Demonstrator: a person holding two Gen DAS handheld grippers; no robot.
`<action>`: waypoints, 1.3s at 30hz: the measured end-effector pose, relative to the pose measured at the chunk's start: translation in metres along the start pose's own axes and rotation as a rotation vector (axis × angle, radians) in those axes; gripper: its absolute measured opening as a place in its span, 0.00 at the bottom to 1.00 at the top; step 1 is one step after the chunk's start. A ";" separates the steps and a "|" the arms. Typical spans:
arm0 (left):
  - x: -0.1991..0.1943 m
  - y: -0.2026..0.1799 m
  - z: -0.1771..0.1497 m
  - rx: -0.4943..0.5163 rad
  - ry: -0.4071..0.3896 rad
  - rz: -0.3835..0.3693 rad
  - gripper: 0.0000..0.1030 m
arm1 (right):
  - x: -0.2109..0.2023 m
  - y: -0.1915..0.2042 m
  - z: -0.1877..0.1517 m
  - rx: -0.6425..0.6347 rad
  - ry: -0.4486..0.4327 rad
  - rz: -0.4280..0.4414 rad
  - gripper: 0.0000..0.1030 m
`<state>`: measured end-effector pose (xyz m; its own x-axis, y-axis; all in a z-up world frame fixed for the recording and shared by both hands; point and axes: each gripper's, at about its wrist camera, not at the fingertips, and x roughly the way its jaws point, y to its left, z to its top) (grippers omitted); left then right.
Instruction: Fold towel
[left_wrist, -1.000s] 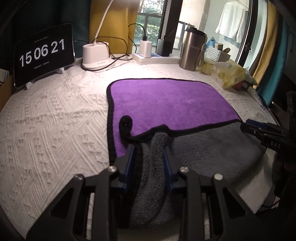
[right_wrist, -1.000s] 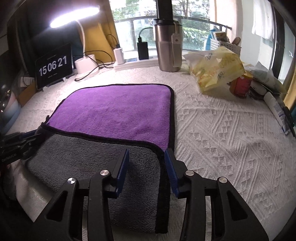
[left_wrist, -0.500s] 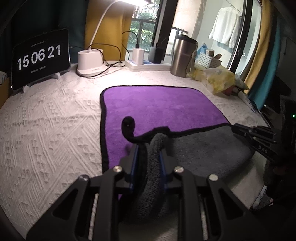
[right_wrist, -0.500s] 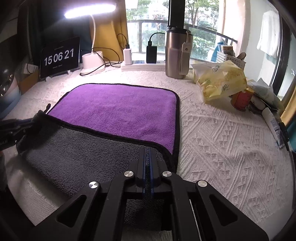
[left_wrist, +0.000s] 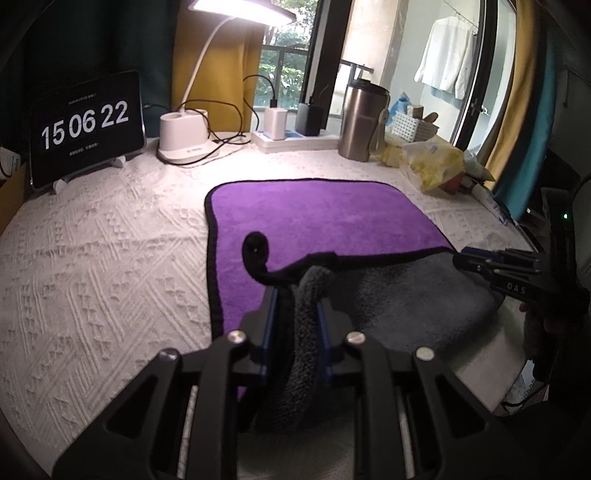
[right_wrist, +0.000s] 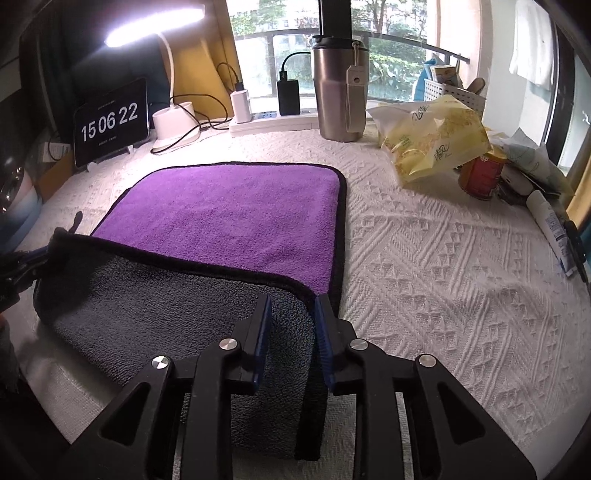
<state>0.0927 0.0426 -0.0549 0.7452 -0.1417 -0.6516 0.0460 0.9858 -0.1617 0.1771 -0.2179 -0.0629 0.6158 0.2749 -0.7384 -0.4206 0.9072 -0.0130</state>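
A purple towel (left_wrist: 317, 214) with a black hem and a grey underside lies on the white textured cover; it also shows in the right wrist view (right_wrist: 229, 210). Its near edge is turned back, grey side up (right_wrist: 159, 295). My left gripper (left_wrist: 293, 306) is shut on the bunched near-left corner of the towel and holds it raised. My right gripper (right_wrist: 291, 306) has its jaws around the near-right corner, with grey cloth between the blue pads. It also shows at the right of the left wrist view (left_wrist: 491, 264).
At the back stand a clock tablet (left_wrist: 85, 125), a white lamp base (left_wrist: 184, 136) with cables, a power strip (right_wrist: 273, 120) and a steel tumbler (right_wrist: 340, 92). A yellow bag (right_wrist: 436, 140), a red can (right_wrist: 480, 177) and tubes sit at the right.
Both grippers closed on the towel's near corners and lifted them; the folded grey edge has moved a little farther over the purple side. The right jaws now stand a little apart around the cloth.
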 end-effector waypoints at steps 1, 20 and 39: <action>-0.001 0.000 0.000 0.002 -0.004 0.002 0.20 | 0.001 0.001 0.000 -0.005 0.005 -0.003 0.25; -0.007 0.002 -0.006 -0.010 -0.019 0.011 0.20 | 0.006 0.009 0.001 -0.061 0.030 -0.007 0.33; -0.014 -0.005 0.013 0.033 -0.069 0.013 0.20 | -0.026 0.011 0.010 -0.107 -0.132 -0.072 0.07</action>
<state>0.0907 0.0404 -0.0355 0.7898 -0.1233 -0.6009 0.0568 0.9901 -0.1286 0.1631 -0.2121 -0.0367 0.7261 0.2567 -0.6379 -0.4368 0.8887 -0.1396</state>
